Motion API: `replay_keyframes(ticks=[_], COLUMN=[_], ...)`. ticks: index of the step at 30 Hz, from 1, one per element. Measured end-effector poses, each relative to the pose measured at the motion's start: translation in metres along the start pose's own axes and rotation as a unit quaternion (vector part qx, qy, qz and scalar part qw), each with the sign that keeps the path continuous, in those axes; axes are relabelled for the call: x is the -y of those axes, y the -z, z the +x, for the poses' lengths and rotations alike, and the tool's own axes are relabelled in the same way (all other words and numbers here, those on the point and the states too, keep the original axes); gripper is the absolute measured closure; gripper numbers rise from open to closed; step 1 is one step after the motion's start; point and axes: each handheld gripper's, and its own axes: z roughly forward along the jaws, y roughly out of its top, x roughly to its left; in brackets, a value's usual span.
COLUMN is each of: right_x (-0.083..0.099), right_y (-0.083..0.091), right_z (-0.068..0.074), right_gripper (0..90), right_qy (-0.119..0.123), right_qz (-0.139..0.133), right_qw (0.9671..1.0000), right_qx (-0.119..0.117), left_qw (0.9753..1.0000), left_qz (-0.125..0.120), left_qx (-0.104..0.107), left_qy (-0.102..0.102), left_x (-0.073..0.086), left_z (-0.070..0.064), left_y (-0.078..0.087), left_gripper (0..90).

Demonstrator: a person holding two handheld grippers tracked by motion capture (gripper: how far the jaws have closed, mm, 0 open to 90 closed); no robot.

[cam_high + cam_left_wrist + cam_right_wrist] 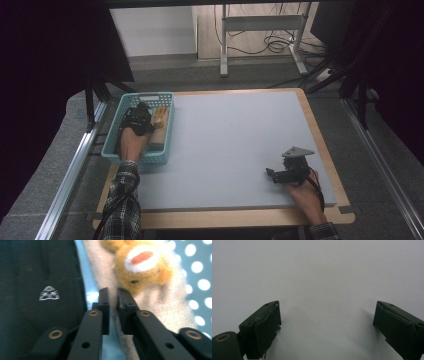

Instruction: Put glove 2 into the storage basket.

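A turquoise basket stands at the table's left edge. In it lie a black cloth with a small grey logo and a beige cloth that carries an orange plush bear. My left gripper is down inside the basket. In the left gripper view its jaws stand almost together on the beige cloth's edge, right beside the black cloth. My right gripper rests low over the grey mat at the front right. Its jaws are wide apart with nothing between them.
The mat covers most of a wooden tabletop. Metal rails run along both sides of the table. A white stand with cables is on the floor beyond the far edge.
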Motion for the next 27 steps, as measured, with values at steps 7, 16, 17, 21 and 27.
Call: replay_keyframes(ticks=[7,16,17,21,27], right_x=[0.0,0.0,0.0,0.0,0.0], right_y=[0.0,0.0,0.0,0.0,0.0], right_z=[0.0,0.0,0.0,0.0,0.0], right_gripper=[7.4,7.4,7.4,7.4,7.3], right_qy=[0.0,0.0,0.0,0.0,0.0], right_qz=[0.0,0.0,0.0,0.0,0.0], right_qw=[1.0,1.0,1.0,1.0,1.0], right_qx=[0.0,0.0,0.0,0.0,0.0], left_qw=[0.9994,0.9985,0.9984,0.9978,0.9969], left_qz=[-0.027,-0.049,-0.052,-0.063,-0.075], left_qx=[-0.014,-0.01,-0.007,0.0,0.011], left_qy=[0.018,0.021,0.022,0.024,0.02], left_x=[0.007,0.016,0.016,0.018,0.02], left_z=[0.016,0.027,0.028,0.029,0.029], left_y=[0.011,0.023,0.025,0.03,0.036], left_gripper=[62.6,48.6,47.2,40.9,34.2])
